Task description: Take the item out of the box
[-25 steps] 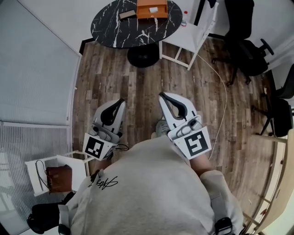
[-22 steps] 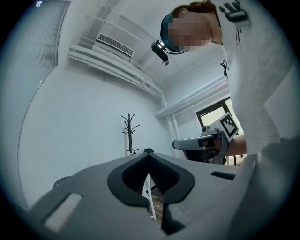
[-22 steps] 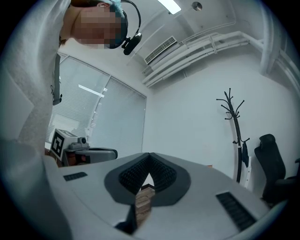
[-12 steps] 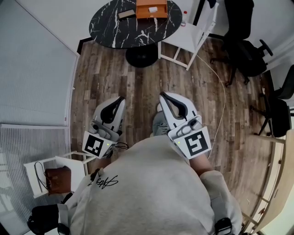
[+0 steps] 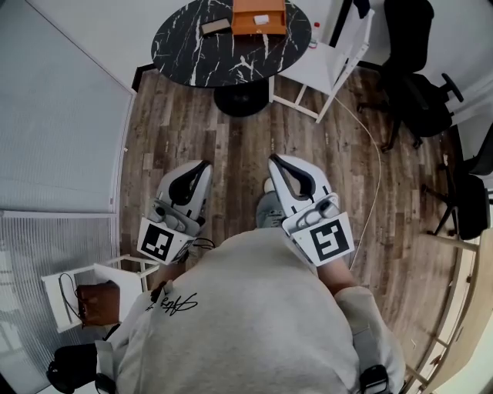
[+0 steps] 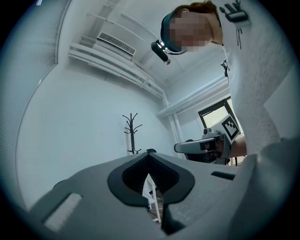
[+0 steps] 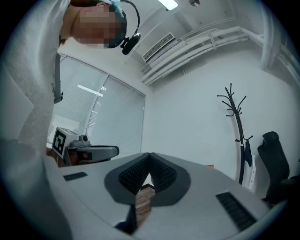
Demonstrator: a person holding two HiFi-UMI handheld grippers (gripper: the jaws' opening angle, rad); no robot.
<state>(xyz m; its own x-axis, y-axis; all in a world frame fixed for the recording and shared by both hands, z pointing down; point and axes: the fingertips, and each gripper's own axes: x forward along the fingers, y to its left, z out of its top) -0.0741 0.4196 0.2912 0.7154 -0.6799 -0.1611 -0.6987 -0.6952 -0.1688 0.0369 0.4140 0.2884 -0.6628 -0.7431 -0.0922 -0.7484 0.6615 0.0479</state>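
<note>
Left gripper (image 5: 202, 165) and right gripper (image 5: 271, 160) are both closed on nothing. Well ahead of the fingertips, the box (image 5: 248, 23), a white item (image 5: 261, 19) inside, sits on the table (image 5: 185, 58); chair (image 5: 327, 65) beside, floor (image 5: 239, 138) between.

Left claw (image 5: 202, 164) and right claw (image 5: 271, 159) were side by side over the floor (image 5: 231, 146), both pointing toward the desk (image 5: 192, 46), which stood well ahead of them. Box (image 5: 258, 27) sat on the desk's far part, ahead of the right claw, with the item (image 5: 262, 19) inside it. Flat object (image 5: 215, 26) lay on the desk just left of the box. Chair (image 5: 323, 65) stood beside the desk, ahead and right of the right claw; office chairs (image 5: 420, 92) were farther right. Cable (image 5: 375, 177) ran along the floor right of the right claw. Second chair (image 5: 58, 296) stood behind and left of the left claw, bag (image 5: 98, 302) on it. Coat rack (image 7: 236, 126) stood by the wall ahead.
</note>
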